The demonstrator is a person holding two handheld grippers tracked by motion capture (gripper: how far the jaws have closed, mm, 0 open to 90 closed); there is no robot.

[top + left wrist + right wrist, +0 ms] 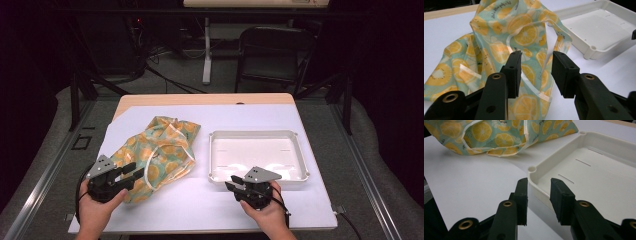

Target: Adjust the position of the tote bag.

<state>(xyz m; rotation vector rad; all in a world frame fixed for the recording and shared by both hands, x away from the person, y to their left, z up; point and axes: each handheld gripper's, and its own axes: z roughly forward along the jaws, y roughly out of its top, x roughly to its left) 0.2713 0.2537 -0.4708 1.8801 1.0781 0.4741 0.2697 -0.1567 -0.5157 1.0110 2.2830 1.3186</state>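
A cloth bag [159, 150] printed with orange slices on mint green lies crumpled on the left of the white-covered table, its pale handles loose on top. My left gripper [133, 171] is open at the bag's near edge. In the left gripper view the bag [524, 30] and one handle strap [534, 87] lie just beyond the open gripper [537, 55], unclamped. An empty white tray [252, 134] sits to the right. My right gripper [231, 182] is open at its near left corner. In the right gripper view the open gripper [538, 182] straddles the tray's rim [541, 173].
The white sheet [200, 205] covers the table, with a strip of wooden tabletop [200, 99] at the far edge. A black chair [275, 50] and a desk leg [207, 65] stand on the floor beyond. Metal rails [45, 175] run along both sides.
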